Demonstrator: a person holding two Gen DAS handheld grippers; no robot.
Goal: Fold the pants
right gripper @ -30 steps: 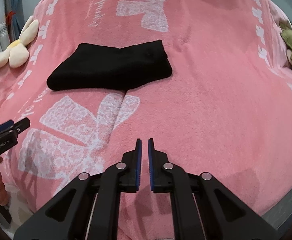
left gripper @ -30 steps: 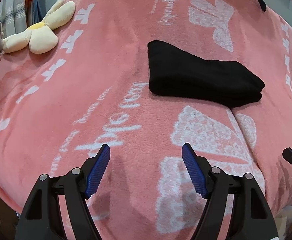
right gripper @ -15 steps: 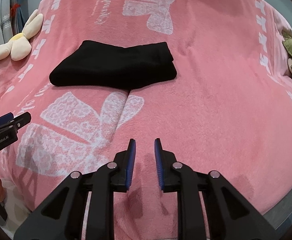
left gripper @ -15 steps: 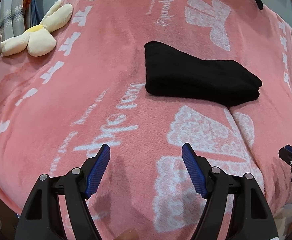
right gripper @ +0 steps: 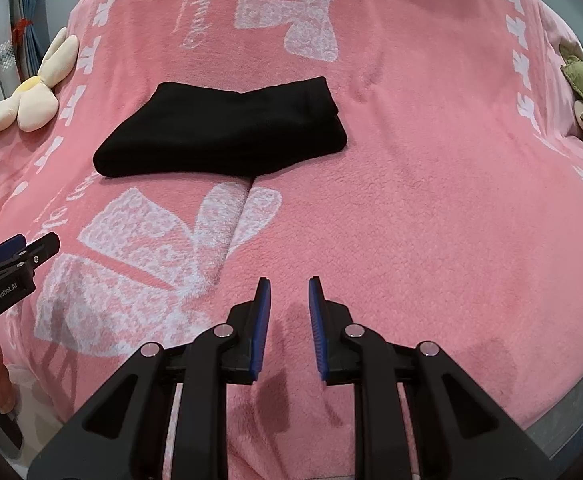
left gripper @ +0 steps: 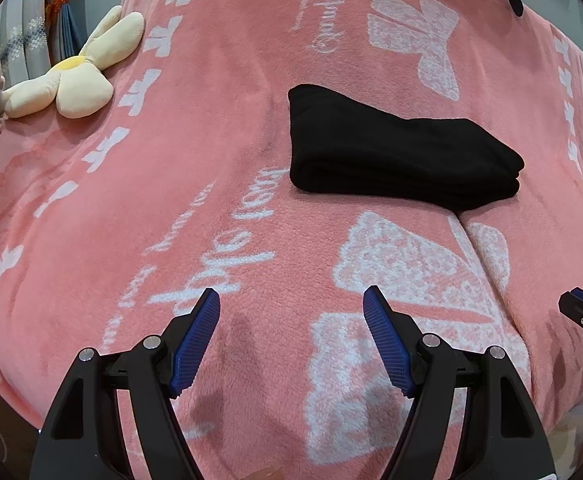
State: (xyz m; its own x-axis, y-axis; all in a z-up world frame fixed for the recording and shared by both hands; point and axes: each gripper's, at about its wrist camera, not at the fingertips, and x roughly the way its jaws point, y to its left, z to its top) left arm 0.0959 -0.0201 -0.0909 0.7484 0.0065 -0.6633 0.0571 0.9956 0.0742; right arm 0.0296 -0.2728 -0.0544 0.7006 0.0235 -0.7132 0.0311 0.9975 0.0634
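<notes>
both wrist views forward, sharing pants (left gripper: 395, 156)

Left gripper (left gripper: 291, 300) empty with jaws spread wide, right gripper (right gripper: 289, 292) empty, jaws seemingly parted narrowly

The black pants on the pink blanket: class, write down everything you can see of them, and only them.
The black pants are folded into a compact, flat bundle, with stacked layers showing at the rounded end in the left wrist view. The cloth looks soft, matte and thick, like knit or fleece, with no print visible. They lie flat on the pink blanket, just beyond the white bow print. Only the blanket touches them; the left tongs and right tongs are both empty and well short of them.
</notes>
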